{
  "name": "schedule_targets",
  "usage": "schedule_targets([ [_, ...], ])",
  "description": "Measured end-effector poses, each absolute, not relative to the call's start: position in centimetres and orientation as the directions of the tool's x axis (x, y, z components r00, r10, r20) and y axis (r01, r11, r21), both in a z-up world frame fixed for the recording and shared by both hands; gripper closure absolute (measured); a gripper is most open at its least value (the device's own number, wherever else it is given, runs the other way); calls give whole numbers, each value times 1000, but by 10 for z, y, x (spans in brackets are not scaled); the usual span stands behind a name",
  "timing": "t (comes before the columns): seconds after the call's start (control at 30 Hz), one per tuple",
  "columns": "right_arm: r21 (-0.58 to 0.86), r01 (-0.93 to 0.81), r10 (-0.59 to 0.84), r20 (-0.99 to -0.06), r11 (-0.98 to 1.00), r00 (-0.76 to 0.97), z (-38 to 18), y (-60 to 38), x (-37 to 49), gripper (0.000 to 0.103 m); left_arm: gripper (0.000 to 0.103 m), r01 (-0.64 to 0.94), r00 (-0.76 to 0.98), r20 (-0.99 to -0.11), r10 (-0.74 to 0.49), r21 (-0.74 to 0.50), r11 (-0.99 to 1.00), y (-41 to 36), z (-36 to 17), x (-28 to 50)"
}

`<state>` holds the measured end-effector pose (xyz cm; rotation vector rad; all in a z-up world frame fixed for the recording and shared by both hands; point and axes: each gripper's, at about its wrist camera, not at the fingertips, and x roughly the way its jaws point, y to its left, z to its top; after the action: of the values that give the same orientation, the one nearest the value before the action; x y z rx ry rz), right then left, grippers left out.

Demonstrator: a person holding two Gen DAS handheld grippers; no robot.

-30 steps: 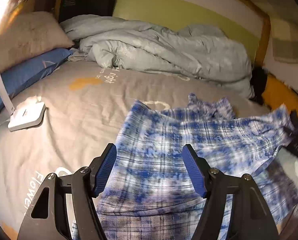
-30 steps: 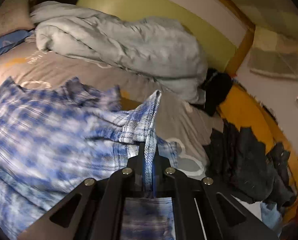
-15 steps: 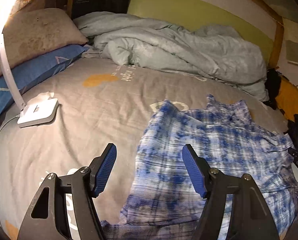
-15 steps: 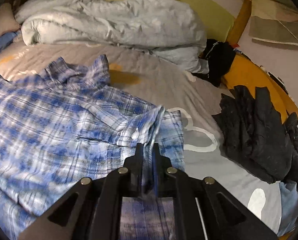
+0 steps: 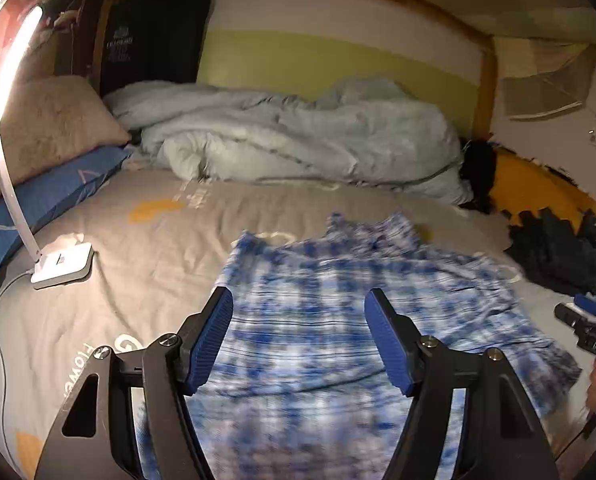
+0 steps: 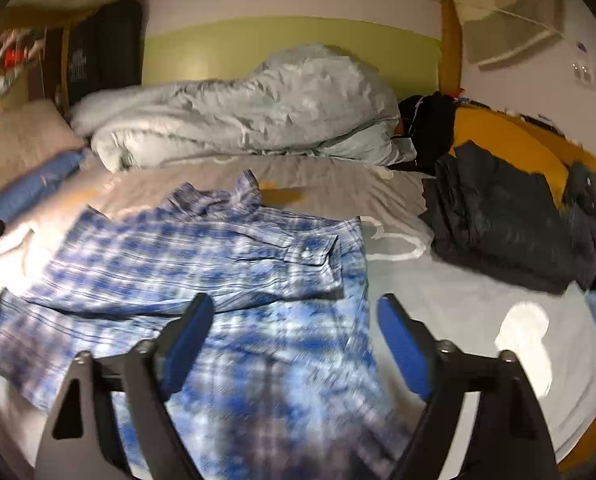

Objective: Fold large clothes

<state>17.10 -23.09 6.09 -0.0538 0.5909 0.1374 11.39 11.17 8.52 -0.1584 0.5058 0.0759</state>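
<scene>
A blue and white plaid shirt [image 5: 377, 264] lies spread on the grey bed sheet [image 5: 146, 248], collar toward the far side. In the right wrist view the shirt [image 6: 218, 248] has its right part folded over onto its body. My left gripper [image 5: 298, 296] hovers over the shirt's near left part, its jaws opening and nothing between the pads. My right gripper [image 6: 294, 300] hangs above the shirt's near right edge, jaws opening wide, with the cloth lying below them and not pinched. The right gripper's tip [image 5: 585, 320] also shows at the right edge of the left wrist view.
A white desk lamp [image 5: 62, 264] stands lit on the sheet at left, beside a beige pillow [image 5: 46, 128] and a blue pillow [image 5: 50, 196]. A crumpled pale duvet [image 5: 298, 136] fills the far side. Dark clothes [image 6: 505, 216] are heaped at right.
My right gripper was shut on the shirt's edge; it laid the cloth down, let go and opened wide. Both grippers have drawn back, so more of the bed shows.
</scene>
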Motion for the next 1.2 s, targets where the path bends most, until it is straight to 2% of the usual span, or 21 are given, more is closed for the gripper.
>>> schedule_targets([
  [0.07, 26, -150, 139, -551, 988, 823, 61, -233, 159, 7, 24, -92, 882, -471, 18, -135, 987, 99, 88, 103],
  [0.2, 9, -155, 136, -529, 988, 838, 55, -230, 137, 0, 11, -97, 892, -450, 54, -75, 992, 70, 83, 85],
  [0.3, -59, -174, 117, -530, 983, 840, 48, -219, 126, 0, 1, -64, 894, -446, 36, -48, 997, 49, 74, 70],
  [0.43, -83, -204, 131, -525, 975, 841, 46, -212, 114, 0, 0, -36, 868, -496, 0, -64, 997, 35, 62, 59],
  [0.63, -43, -172, 115, -582, 984, 805, 29, -219, 111, 0, 0, -47, 869, -495, -5, -93, 995, 31, 55, 40],
  [0.77, -37, -168, 115, -584, 985, 804, 26, -219, 106, 0, 0, -59, 864, -504, 11, -80, 995, 33, 48, 37],
  [1.03, -170, -209, 66, -605, 963, 794, 9, -193, 92, 0, 0, -68, 842, -540, 16, -77, 995, 38, 33, 37],
  [1.2, -256, -330, 67, -691, 909, 720, -17, -168, 89, 0, 0, -83, 833, -552, 21, -88, 993, 46, 27, 38],
])
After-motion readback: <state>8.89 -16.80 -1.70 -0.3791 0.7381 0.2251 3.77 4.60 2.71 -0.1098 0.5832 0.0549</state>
